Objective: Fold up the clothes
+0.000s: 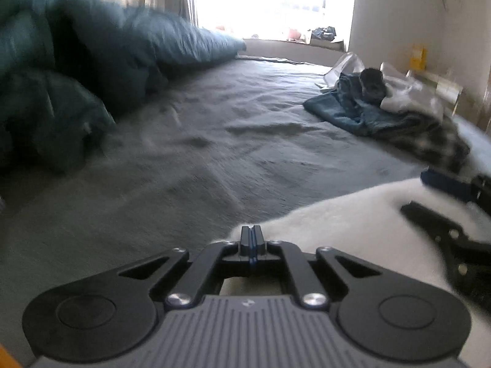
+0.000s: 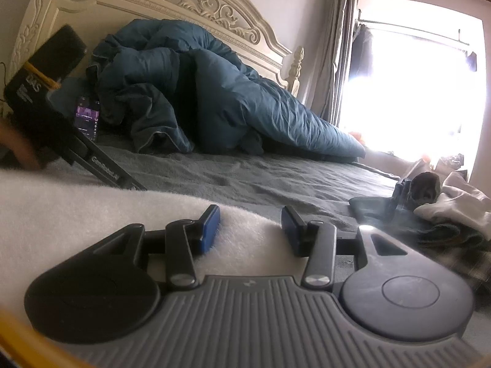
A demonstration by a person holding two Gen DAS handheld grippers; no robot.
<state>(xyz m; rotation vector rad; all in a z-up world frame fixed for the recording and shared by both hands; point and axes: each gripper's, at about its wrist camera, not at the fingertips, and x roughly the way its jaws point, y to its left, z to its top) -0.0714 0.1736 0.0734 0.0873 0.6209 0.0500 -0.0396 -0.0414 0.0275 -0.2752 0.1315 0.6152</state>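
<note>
A white fleecy garment [image 1: 353, 224] lies on the grey bed sheet [image 1: 214, 141] close in front of both grippers. My left gripper [image 1: 251, 239] is shut, its tips at the garment's left edge, and it seems to pinch that edge. The right wrist view shows the left gripper's black body [image 2: 46, 107] and the hand [image 2: 18, 147] holding it, beyond the white garment [image 2: 92, 214]. My right gripper [image 2: 251, 227] is open over the fleece, with cloth beneath its blue pads [image 2: 211, 227] and nothing gripped. That right gripper [image 1: 429, 196] also shows at the right edge of the left wrist view.
A crumpled teal duvet [image 2: 199, 98] is heaped against the carved white headboard [image 2: 214, 9], with a lit phone [image 2: 87, 116] beside it. A pile of other clothes [image 1: 383, 107] lies at the bed's far right side near the bright window [image 2: 414, 92].
</note>
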